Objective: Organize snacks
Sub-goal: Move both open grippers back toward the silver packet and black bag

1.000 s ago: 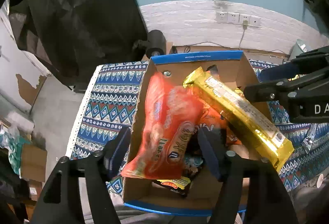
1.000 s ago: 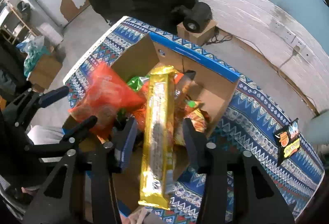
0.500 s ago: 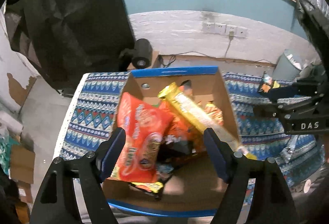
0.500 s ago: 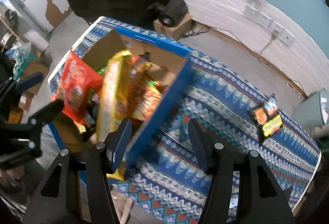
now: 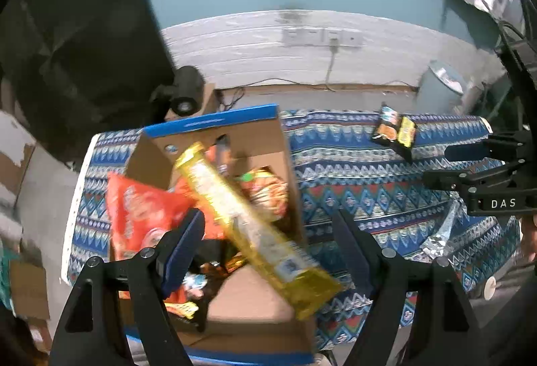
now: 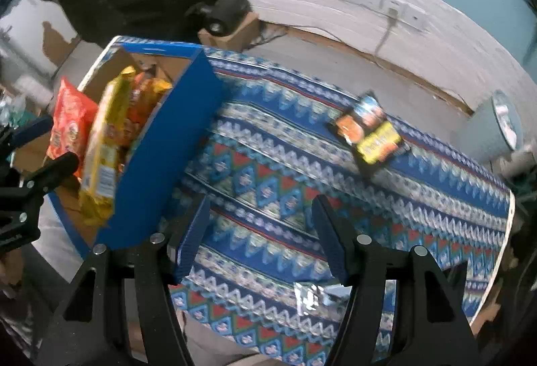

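Patterned cloth covers our desk. Box at left frame holds a gold pack and red bag; one snack lies upper right. Left tool and right tool gape, empty.

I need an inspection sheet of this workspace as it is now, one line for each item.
Surface: table under a patterned blue cloth.
Job's things: cardboard box holds a long gold packet, a red bag and other snacks; one dark snack packet lies apart on the cloth.
Clutter: shiny foil scrap near the front edge.
Grippers: left gripper open, empty; right gripper open, empty.
Cables: cord hanging from the wall sockets.
Surroundings: grey bin, black device on a small carton.
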A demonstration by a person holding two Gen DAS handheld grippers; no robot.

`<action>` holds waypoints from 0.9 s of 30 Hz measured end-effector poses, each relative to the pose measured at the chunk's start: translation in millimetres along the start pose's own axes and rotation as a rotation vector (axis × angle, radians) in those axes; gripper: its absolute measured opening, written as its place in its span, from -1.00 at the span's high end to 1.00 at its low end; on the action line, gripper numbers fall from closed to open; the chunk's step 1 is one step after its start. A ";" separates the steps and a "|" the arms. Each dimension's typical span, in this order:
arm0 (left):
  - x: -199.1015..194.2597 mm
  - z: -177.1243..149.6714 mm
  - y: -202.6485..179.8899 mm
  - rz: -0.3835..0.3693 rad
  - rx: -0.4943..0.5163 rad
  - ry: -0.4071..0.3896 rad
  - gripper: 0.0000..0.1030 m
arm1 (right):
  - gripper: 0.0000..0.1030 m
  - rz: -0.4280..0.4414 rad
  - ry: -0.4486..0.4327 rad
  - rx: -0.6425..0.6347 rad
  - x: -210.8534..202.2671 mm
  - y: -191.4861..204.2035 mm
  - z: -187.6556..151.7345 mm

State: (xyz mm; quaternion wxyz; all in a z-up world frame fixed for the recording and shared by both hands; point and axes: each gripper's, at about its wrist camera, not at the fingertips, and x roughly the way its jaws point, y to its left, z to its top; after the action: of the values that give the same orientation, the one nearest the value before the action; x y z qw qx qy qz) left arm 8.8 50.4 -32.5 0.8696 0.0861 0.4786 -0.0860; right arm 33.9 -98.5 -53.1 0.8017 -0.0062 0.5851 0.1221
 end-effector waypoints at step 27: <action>64.8 -17.7 -133.3 -0.081 0.235 0.184 -0.55 | -0.35 -0.023 0.164 0.327 39.0 -114.2 -111.4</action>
State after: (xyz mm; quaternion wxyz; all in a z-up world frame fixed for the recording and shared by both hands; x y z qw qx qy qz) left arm -2.4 -79.2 -105.7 0.8018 0.1753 0.5461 -0.1680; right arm -36.2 -219.0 -140.0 0.7430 0.1077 0.6604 0.0152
